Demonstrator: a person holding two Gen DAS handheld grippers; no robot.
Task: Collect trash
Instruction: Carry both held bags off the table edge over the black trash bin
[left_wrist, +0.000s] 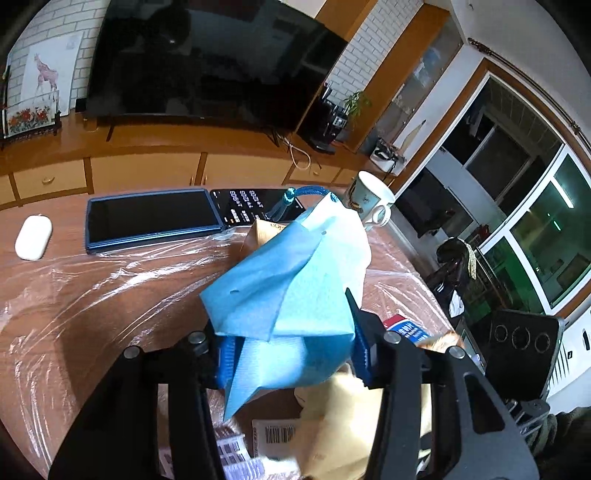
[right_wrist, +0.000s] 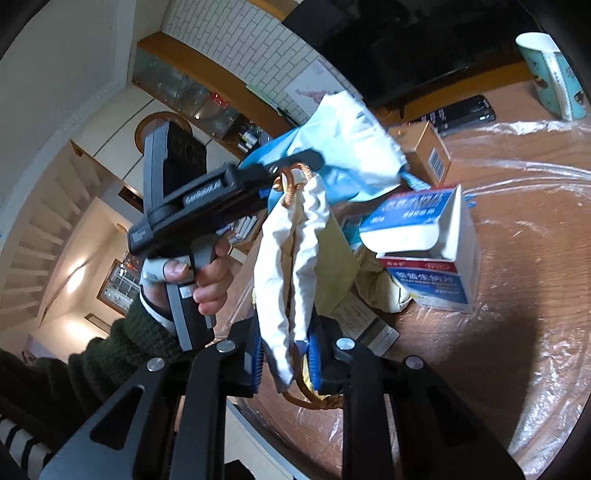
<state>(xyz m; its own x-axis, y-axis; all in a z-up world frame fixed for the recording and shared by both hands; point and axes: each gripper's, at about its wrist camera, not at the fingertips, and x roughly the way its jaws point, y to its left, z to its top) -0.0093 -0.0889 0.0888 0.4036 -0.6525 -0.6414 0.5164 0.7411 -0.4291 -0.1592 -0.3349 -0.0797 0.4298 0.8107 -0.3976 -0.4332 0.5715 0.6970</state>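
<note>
Matt blue cloth bag (left_wrist: 291, 280), glossy plastic film (left_wrist: 110, 280), wood table (left_wrist: 66, 229)

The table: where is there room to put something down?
The plastic-covered table is bare in front of the tablet and white mouse. Seen from the right wrist, another free patch lies beyond the open blue-and-white box, below the mug. It is crowded under the blue bag, where boxes and papers lie piled.

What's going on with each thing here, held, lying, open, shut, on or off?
Left gripper: shut on blue paper bag.
Right gripper: shut on white drawstring bag.
Blue-and-white carton: open, on table.
Mug: upright.
Tablet: screen dark.
Phone: lit.
</note>
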